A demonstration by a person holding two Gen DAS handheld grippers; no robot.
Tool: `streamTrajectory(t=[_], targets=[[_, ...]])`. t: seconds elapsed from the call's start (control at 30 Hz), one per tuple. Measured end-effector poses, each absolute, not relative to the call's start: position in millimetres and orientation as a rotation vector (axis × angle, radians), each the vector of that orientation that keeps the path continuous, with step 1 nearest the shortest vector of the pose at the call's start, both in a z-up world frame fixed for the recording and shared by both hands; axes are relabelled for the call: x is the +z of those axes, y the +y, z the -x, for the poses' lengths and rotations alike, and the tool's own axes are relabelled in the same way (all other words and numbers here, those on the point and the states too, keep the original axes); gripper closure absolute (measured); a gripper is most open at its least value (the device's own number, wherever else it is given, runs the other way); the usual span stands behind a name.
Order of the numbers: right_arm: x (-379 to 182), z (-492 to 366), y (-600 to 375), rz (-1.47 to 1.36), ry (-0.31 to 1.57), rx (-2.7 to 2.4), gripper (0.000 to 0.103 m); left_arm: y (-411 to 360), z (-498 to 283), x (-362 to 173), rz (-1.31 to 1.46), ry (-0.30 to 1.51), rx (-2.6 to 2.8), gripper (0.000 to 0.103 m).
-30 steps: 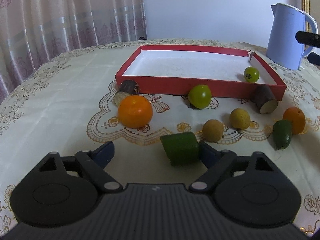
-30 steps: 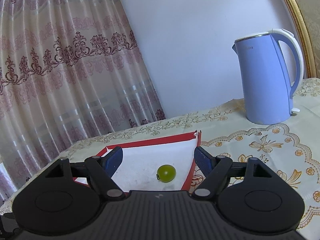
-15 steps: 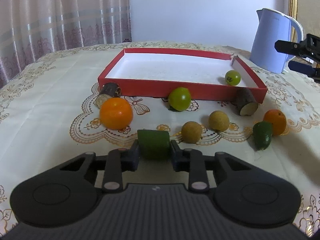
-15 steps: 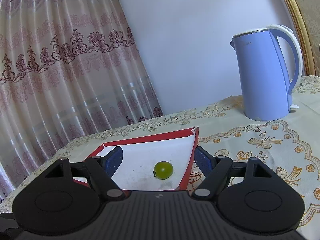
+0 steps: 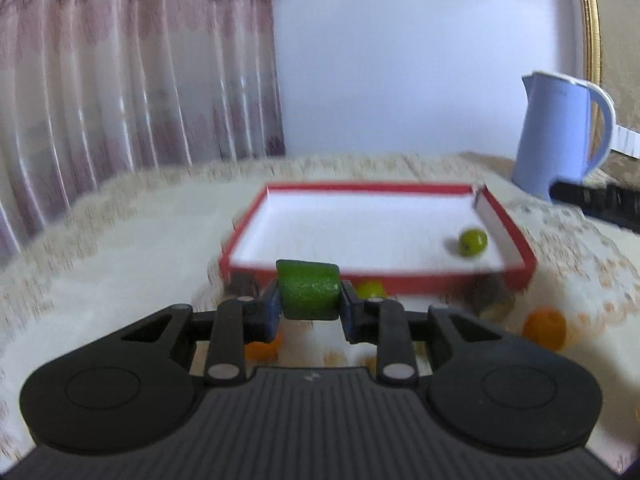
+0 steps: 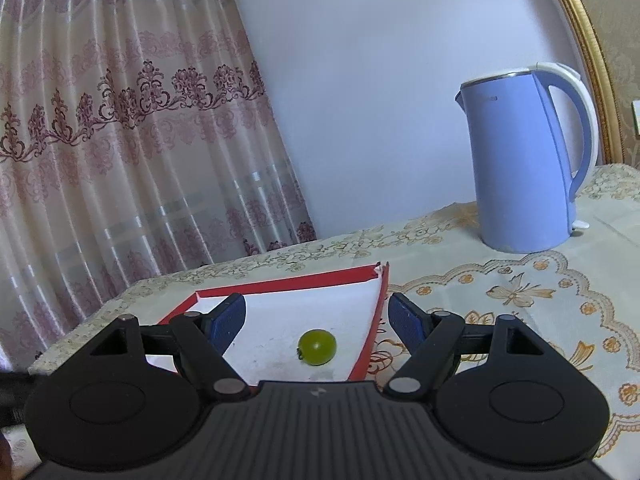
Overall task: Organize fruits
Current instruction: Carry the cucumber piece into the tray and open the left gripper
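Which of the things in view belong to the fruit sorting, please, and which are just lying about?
Job in hand:
- green fruit chunk, clamped in the left gripper
- red tray
- small green fruit in the tray
- orange fruit on the tablecloth

Lying about:
- blue kettle
- curtain

Green cucumber chunk (image 5: 308, 295) (claw-pinched, off table), grape (image 5: 472, 242) in red tray (image 5: 400, 281)

Soft daylight; left view motion-blurred (right sharp), fisheye-bent edges.
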State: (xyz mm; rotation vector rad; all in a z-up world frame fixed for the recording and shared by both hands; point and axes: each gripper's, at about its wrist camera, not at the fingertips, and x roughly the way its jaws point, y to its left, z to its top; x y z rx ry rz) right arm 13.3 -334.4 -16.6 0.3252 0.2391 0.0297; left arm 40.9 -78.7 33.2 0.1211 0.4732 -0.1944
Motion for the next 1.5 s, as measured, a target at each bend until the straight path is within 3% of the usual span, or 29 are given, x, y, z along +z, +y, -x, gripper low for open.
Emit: streamTrajectory(t=[0.53, 1.1, 1.13, 1.27, 1.5], targets=[[-14, -11, -336, -0.293, 0.184, -0.02, 0.025, -138, -129, 48, -0.207, 0.391, -0.065, 0.076], [-14, -12, -342, -0.32, 0.186, -0.012, 0.025, -146, -189, -3, -0.177, 0.568, -0.075, 0.076], [-14, -12, -342, -0.32, 0.187, -0.013, 0.025, -147, -190, -3, -0.175, 0.571, -0.082, 0.072], [-15, -13, -342, -0.319, 0.191, -0.016, 0.025, -149, -186, -3, -0.187, 0.541, -0.07, 0.036], [-16, -13, -343, -0.317, 0.189, -0.027, 0.025, -148, -181, -1, -0.196, 0.528, -0.064, 0.026]])
